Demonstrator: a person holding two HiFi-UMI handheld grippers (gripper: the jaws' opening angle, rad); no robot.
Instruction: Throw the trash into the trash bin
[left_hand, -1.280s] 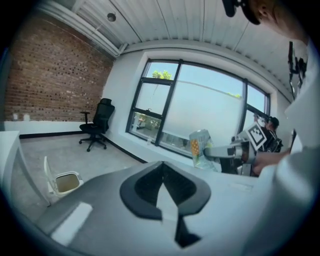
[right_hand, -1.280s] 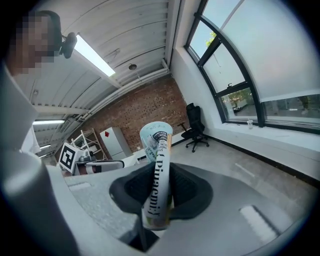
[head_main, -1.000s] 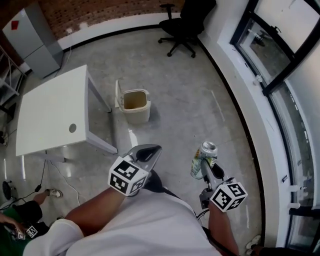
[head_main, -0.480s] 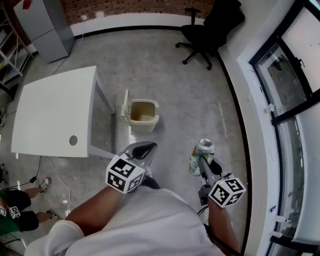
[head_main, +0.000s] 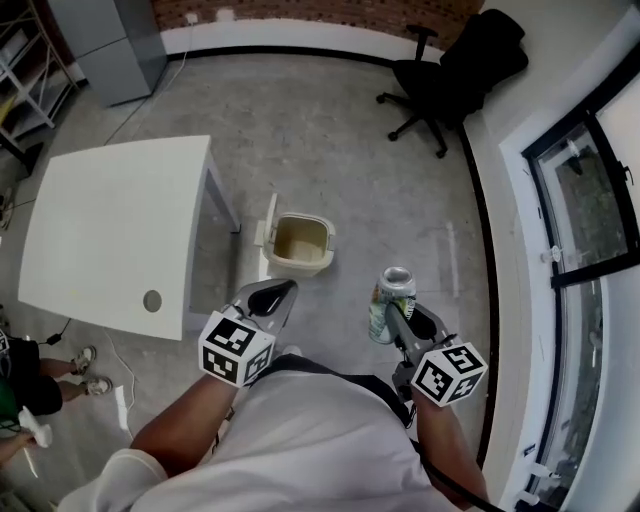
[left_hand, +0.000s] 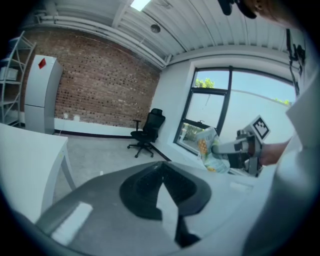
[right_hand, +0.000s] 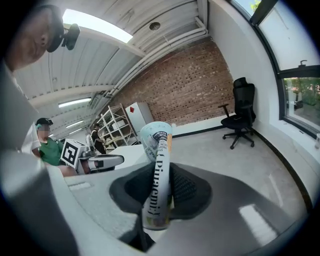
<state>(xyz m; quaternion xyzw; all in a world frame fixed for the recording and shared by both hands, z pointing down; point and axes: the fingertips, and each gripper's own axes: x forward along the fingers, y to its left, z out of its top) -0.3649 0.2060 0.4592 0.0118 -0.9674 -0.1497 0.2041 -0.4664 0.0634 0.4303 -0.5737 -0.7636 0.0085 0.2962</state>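
The drink can (head_main: 390, 298) was clamped upright between the jaws of the right gripper (head_main: 393, 318), in the air, near the open trash bin (head_main: 298, 265) but not yet above it. The left gripper (head_main: 270, 298) had its jaws together, empty. I judge only the last approach and the drop remained.

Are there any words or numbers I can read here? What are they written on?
"Pine...": dark letters along the squashed can in the right gripper's jaws; the rest is too creased to read.
Small print near the can's top: too blurred to read.
Red diamond sign on the grey cabinet: no words readable.
Marker cubes on the grippers: black-and-white squares only, no words.
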